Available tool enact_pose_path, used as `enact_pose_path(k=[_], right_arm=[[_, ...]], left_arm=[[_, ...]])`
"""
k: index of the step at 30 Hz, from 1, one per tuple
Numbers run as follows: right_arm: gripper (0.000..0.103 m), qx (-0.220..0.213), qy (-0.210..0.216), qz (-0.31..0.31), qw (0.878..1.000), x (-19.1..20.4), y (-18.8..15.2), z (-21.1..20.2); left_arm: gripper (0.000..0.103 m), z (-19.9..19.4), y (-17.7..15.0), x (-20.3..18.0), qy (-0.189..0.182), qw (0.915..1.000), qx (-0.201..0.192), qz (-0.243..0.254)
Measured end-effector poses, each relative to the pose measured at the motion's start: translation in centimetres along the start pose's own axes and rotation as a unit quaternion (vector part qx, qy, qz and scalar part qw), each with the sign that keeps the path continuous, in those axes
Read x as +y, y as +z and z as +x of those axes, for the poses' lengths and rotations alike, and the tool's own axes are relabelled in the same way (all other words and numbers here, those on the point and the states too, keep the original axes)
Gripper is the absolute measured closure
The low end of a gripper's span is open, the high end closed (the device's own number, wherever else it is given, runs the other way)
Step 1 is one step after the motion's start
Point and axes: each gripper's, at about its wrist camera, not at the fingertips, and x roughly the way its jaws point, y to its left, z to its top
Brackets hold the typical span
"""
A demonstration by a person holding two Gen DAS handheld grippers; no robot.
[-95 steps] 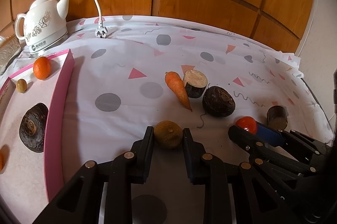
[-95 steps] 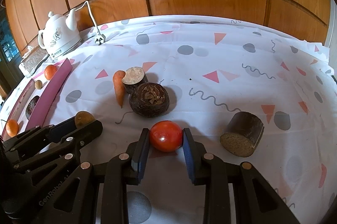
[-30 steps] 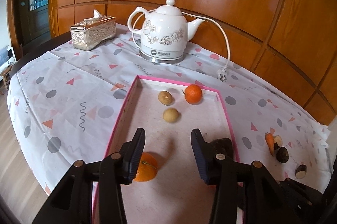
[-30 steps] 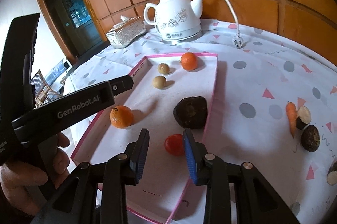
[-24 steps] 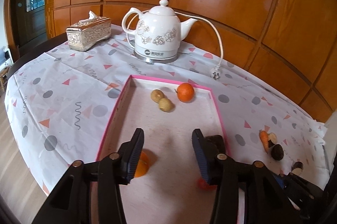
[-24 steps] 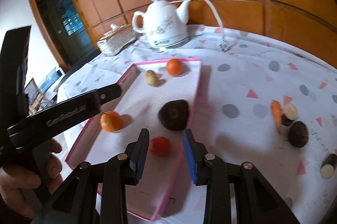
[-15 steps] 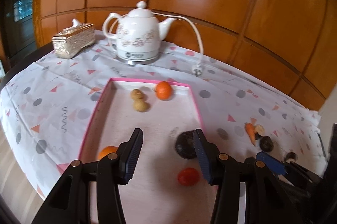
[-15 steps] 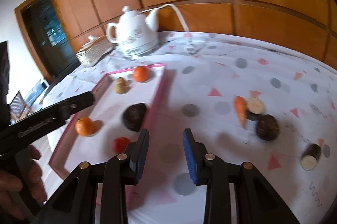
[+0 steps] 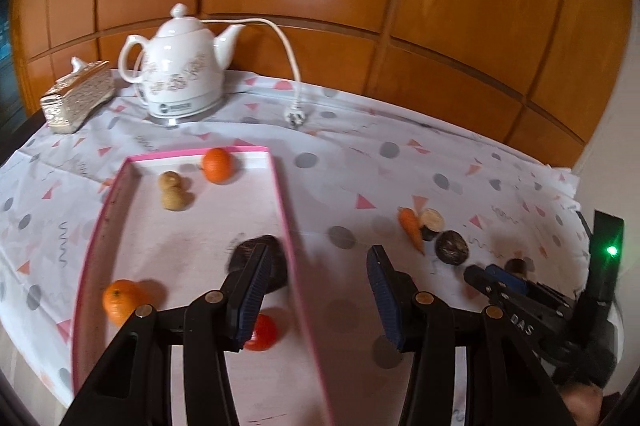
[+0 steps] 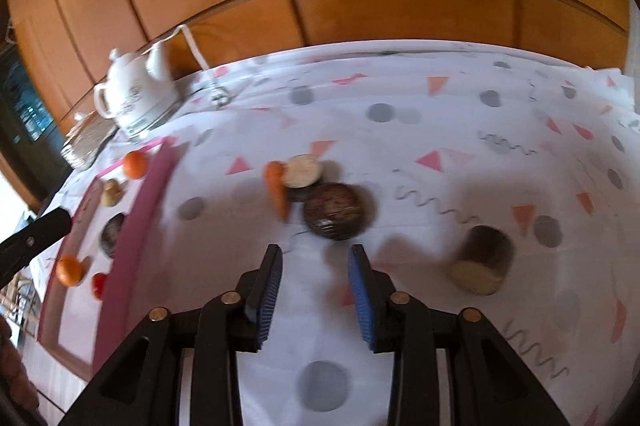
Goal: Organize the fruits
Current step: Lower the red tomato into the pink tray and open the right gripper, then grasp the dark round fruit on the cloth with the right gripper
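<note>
The pink-rimmed tray (image 9: 282,194) holds two oranges (image 9: 217,165) (image 9: 120,300), two small tan fruits (image 9: 173,192), a dark round fruit (image 9: 276,258) and a red tomato (image 9: 262,333). My left gripper (image 9: 318,284) is open and empty above the tray's right rim. My right gripper (image 10: 314,284) is open and empty over the cloth, just short of a dark round fruit (image 10: 334,211). Beside that fruit lie a carrot (image 10: 277,188) and a cut dark piece (image 10: 303,172). Another cut cylinder (image 10: 482,260) lies to the right.
A white kettle (image 9: 180,66) with its cord and plug (image 9: 295,112) stands behind the tray, a silver tissue box (image 9: 76,100) to its left. Wooden panels back the table. The right gripper also shows in the left wrist view (image 9: 500,280).
Both grippers have swung right, away from the tray. The right gripper has left the tomato in the tray and now faces the loose items on the cloth.
</note>
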Motion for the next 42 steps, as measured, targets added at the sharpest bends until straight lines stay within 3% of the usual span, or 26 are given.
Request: enact_pose_path(k=[14,18,34,37,42], right_arm=[[0.065,0.009,-0.015,-0.036,0.999,0.8,1.8,2.7],[0.055,0.013,-0.023,-0.048,0.998,1.0,2.1,3.5],[0.057,0.005,-0.075,-0.031,0.997,-1.2,1.5,3.5],[0.057,0.001,-0.079,-0.026,0.996,-1.6,1.3,3.1],[0.057,-0.005,-0.072,-0.024,0.997,-1.8,1.2,2.9]], left_arm=[[0.053,2.5,-0.5,-3.1,-0.016,0.9989,0.031,0.031],[0.053,3.2,-0.3,-3.7,-0.021,0.9985,0.039,0.034],[0.053,8.4,0.6,-7.0,-0.033,0.9948,0.085,0.045],[0.066,9.8,0.8,-8.0,-0.040,0.9932,0.094,0.057],[0.073,12.1,1.5,-8.6,-0.043,0.9917,0.108,0.057]])
